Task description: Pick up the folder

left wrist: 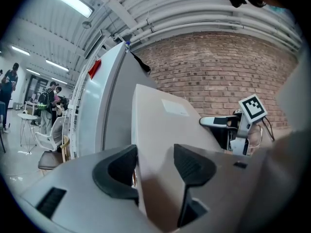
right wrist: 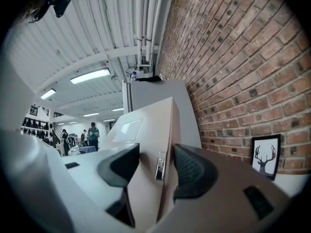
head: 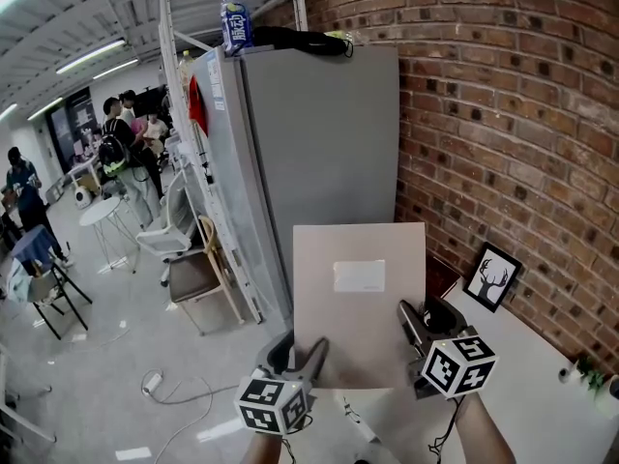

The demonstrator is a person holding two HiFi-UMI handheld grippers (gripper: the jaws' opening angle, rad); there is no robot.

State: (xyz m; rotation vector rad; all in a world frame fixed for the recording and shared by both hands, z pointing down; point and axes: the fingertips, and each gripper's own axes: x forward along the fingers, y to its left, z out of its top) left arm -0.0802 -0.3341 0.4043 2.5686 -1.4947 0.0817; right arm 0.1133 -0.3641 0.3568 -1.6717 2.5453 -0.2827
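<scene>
Folder (head: pixel 358 303) upright, bottom corners clamped by left gripper (head: pixel 302 354), right gripper (head: pixel 421 322)

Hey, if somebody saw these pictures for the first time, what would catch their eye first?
The beige folder held in the air at centre, its near end clamped in the jaws of the left gripper and the right gripper. Behind it stands a tall grey cabinet with a bottle on top, and a brick wall fills the right side.
</scene>
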